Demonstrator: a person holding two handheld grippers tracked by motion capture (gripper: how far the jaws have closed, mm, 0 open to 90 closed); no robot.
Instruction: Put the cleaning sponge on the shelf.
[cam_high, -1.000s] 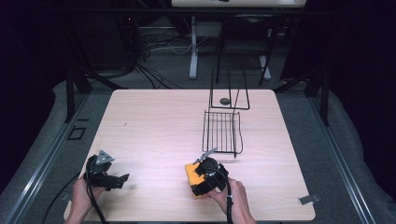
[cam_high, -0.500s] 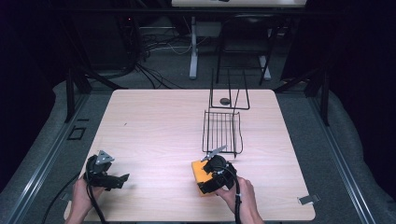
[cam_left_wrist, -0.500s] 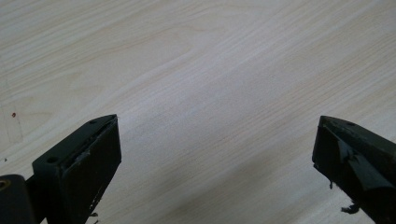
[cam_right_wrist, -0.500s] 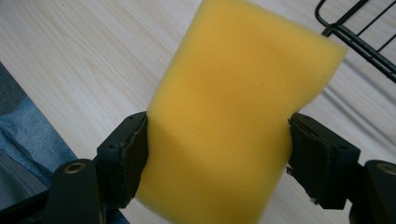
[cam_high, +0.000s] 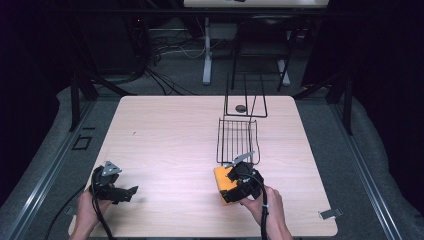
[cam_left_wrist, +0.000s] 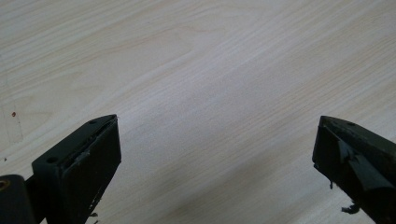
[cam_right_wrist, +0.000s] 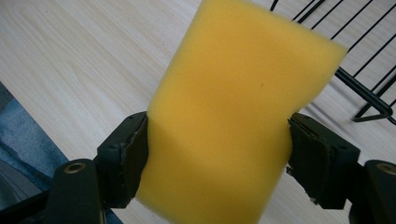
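A person sits at the near edge of a pale wooden table, holding a two-jaw gripper in each hand.

The right gripper is near the table's near edge, right of centre. Its jaws are clamped on a yellow sponge, pressing in on its two long sides so the foam bulges slightly between them. In the right gripper view the sponge is a flat rectangle held up off the table. Its long axis runs straight out from the jaws, and its free end points away towards the rack. From the high view the sponge sits on the left side of the gripper, its long axis running roughly near to far.

A black wire rack stands just beyond the sponge, with a tall wire frame behind it and a small dark round object at the frame's base.

The left gripper rests low over the table's near left corner, well apart from the sponge. Its jaws stand wide apart with bare wood between them.
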